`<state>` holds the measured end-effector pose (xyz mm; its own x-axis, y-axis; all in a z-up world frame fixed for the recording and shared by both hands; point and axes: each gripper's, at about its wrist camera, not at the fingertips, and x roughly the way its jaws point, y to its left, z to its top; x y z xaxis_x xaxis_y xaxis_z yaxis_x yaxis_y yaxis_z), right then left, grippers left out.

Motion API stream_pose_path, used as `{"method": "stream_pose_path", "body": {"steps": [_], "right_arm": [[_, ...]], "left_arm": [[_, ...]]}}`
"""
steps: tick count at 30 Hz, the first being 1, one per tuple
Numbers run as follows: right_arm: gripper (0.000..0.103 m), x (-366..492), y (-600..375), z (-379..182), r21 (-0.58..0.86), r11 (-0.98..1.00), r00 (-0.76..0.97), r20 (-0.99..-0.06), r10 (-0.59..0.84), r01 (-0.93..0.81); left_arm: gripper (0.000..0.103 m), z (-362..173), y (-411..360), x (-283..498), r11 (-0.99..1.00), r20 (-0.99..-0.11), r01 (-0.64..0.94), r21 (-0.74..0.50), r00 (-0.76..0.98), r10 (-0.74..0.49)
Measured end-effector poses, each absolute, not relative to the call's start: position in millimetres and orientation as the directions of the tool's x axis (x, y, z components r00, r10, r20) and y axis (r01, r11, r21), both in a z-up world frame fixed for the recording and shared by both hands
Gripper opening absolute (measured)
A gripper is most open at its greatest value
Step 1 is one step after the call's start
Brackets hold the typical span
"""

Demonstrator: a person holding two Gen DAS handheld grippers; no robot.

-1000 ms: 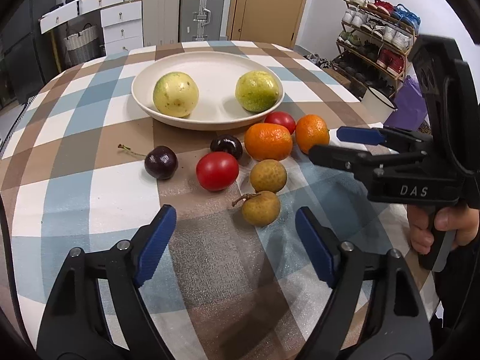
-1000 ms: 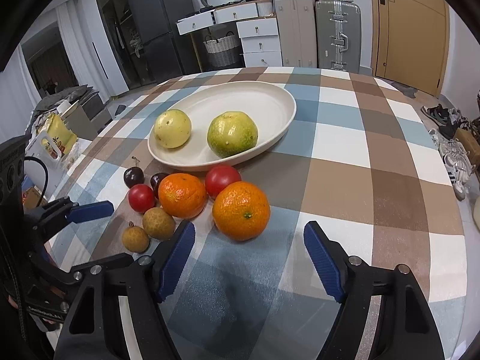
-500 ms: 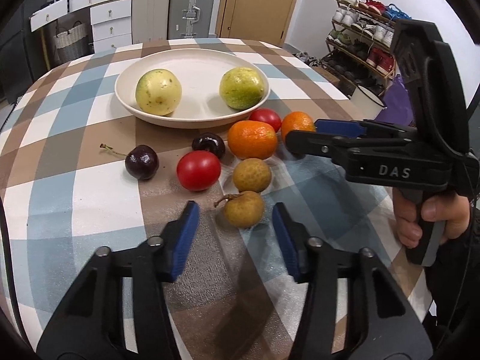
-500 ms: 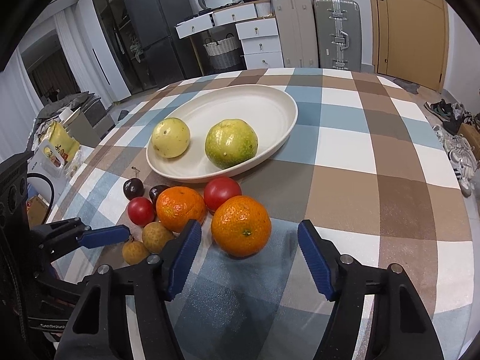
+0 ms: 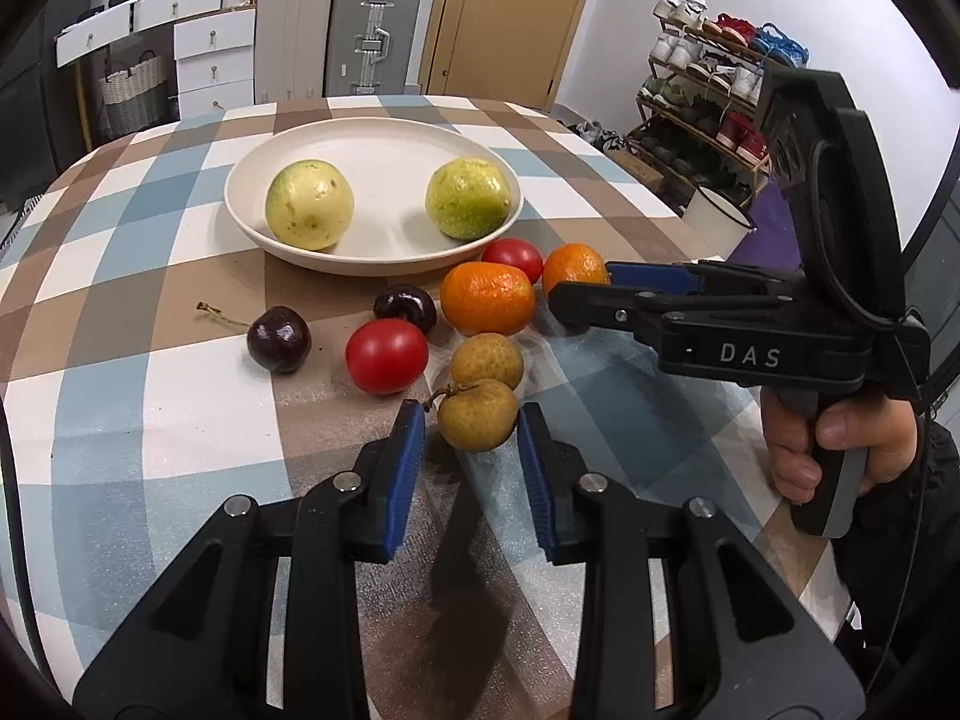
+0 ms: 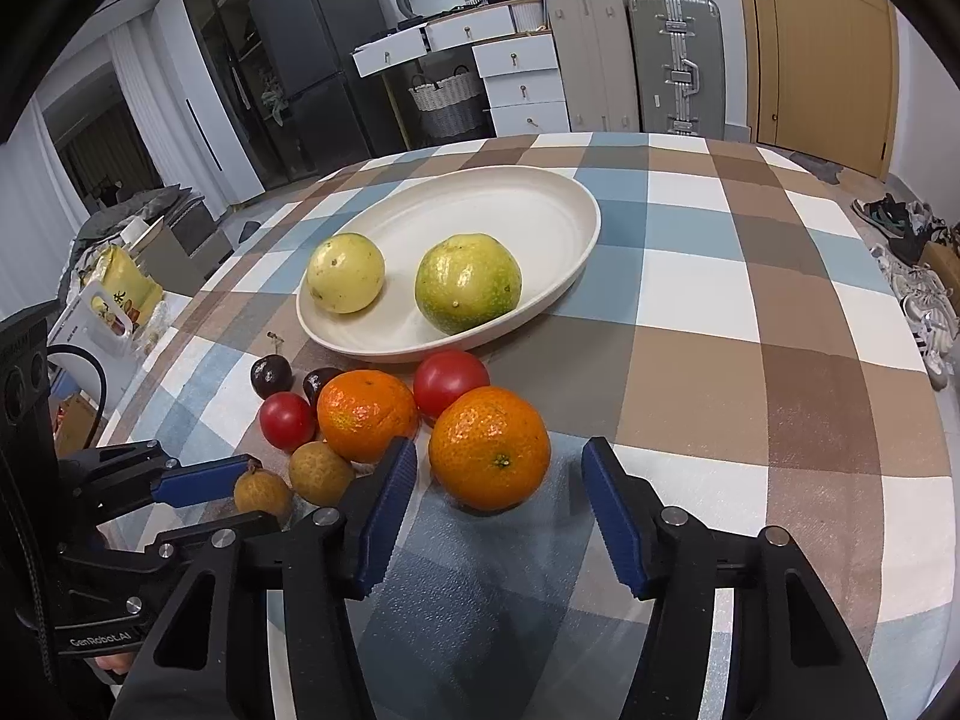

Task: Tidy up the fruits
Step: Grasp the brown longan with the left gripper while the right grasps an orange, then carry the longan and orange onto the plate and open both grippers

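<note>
Clamps the left hand-held gripper (image 5: 471, 420) shut on the stemmed brown fruit (image 5: 477, 414), blue pads against both its sides, low on the tabletop (image 5: 150, 420). Draws the right hand-held gripper (image 6: 498, 462) closed around the near orange (image 6: 489, 456), with that orange between the jaws and both pads a little clear of its skin. Shows a person's hand (image 5: 840, 444) wrapped on the right handle.

Finds, just beyond the clamped fruit, a second brown fruit (image 5: 486, 360) touching it. Finds there too a red tomato (image 5: 387, 356), two dark cherries (image 5: 279, 339) (image 5: 405, 309), a second orange (image 5: 487, 297) and another tomato (image 5: 512, 258), all loose on the cloth in front of the plate (image 5: 372, 264).

Counts two things in that cream plate, lying well apart: a yellow round fruit (image 5: 309, 204) on its left and a green round fruit (image 5: 468, 198) on its right.

Carries everything on a round tabletop under a blue, brown and white check cloth. Takes in, further off, white drawers (image 5: 213, 66), two suitcases (image 5: 378, 36), a wooden door (image 5: 510, 18), a shoe rack (image 5: 708, 102) and a dark fridge (image 6: 312, 60).

Differs from a second ago mainly in the jaws: stood wide then on the left, with the stemmed fruit lying ahead of the pads, and wider on the right too. Leaves plate and loose fruit where they lay.
</note>
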<state>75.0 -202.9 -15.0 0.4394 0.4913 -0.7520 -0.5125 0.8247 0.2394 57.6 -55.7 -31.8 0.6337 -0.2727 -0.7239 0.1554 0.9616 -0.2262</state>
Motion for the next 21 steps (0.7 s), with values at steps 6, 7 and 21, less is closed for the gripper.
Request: {"method": "stream_pose_path", "body": {"steps": [6, 7, 21], "right_arm": [[0.047, 76, -204, -14, 0.257, 0.822, 0.432, -0.75, 0.501, -0.508], [0.042, 75, -205, -14, 0.263, 0.818, 0.43, -0.746, 0.508, -0.511], [0.042, 64, -214, -3, 0.261, 0.824, 0.465, -0.722, 0.513, -0.503]], "left_arm": [[0.029, -28, -50, 54, 0.961, -0.714, 0.145, -0.234, 0.646, -0.271], [0.029, -28, -49, 54, 0.962, -0.713, 0.143, -0.233, 0.648, -0.269], [0.029, -17, -35, 52, 0.965, -0.689, 0.123, -0.231, 0.679, -0.252]]}}
